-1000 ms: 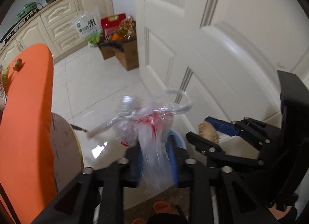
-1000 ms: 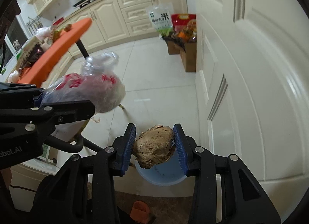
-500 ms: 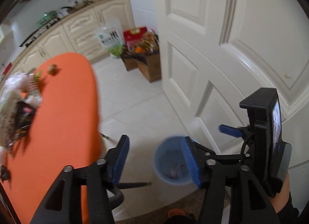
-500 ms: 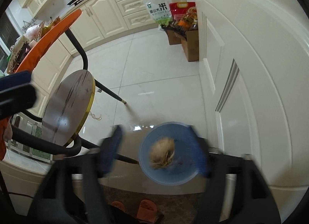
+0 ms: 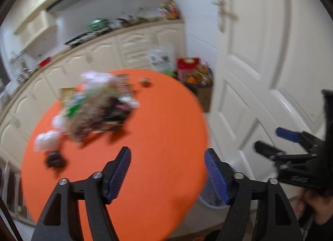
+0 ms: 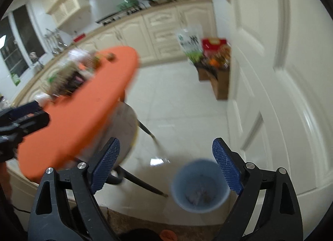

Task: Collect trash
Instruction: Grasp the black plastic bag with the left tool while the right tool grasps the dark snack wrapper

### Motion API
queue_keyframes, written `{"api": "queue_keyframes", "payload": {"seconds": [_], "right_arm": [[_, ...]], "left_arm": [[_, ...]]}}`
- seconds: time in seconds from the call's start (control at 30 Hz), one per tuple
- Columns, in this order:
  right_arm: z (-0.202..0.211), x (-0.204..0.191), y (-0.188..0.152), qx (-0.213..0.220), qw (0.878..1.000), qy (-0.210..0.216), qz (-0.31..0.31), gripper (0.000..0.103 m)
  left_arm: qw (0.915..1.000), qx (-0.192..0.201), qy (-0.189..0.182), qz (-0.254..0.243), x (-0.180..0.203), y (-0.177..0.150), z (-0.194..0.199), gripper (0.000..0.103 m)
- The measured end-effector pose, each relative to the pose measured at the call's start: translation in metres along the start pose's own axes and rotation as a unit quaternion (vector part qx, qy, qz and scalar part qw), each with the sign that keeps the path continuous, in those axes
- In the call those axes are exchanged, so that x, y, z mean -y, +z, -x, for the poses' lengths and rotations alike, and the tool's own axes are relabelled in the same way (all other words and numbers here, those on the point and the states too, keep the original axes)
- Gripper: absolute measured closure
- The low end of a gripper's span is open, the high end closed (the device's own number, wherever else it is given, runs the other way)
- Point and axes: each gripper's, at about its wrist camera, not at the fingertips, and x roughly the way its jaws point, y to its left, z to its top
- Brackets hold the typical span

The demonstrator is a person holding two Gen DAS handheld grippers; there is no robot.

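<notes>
Both loads dropped into the blue bin (image 6: 200, 184), left gripper (image 5: 167, 173) and right gripper (image 6: 166, 165) jaws have just been opening and now gape empty, with more trash (image 5: 93, 108) at ten o'clock on the tabletop (image 5: 158, 137).

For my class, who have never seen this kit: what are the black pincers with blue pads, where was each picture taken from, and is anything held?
They are hand-held grippers, one in each of a person's hands, each carrying a forward-looking camera. One picture looks along the left gripper, the other along the right gripper. Both have just been opening and hold nothing. A blurred trash pile lies on the orange table. The blue bin stands on the floor by the white door, with some trash inside.
</notes>
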Motion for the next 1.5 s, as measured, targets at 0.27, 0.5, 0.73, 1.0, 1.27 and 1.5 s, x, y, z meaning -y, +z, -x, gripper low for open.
{"api": "queue_keyframes", "payload": {"seconds": [0.27,0.5,0.73,1.0,1.27,1.5], "right_arm": [[-0.002,-0.119,0.042,0.025,0.996,0.040,0.082,0.005],[-0.044,-0.181,0.050,-0.004,0.991,0.061,0.121,0.005],[-0.094,-0.210,0.057,-0.035,0.987,0.055,0.144,0.005],[-0.145,-0.233,0.066,-0.061,0.985,0.034,0.158,0.005],[-0.184,-0.247,0.074,-0.078,0.983,-0.001,0.165,0.005],[-0.191,-0.233,0.079,-0.092,0.985,-0.001,0.145,0.028]], "left_arm": [[0.9947,0.014,0.072,0.073,-0.100,-0.033,0.037,0.023],[0.9890,-0.020,0.101,0.107,-0.163,-0.051,0.017,0.023],[0.9854,-0.049,0.094,0.133,-0.205,-0.041,-0.026,0.023],[0.9865,-0.063,0.085,0.125,-0.220,-0.033,-0.065,0.023],[0.9893,-0.061,0.070,0.113,-0.224,-0.028,-0.087,0.061],[0.9911,-0.045,0.059,0.110,-0.224,-0.033,-0.078,0.065]]}}
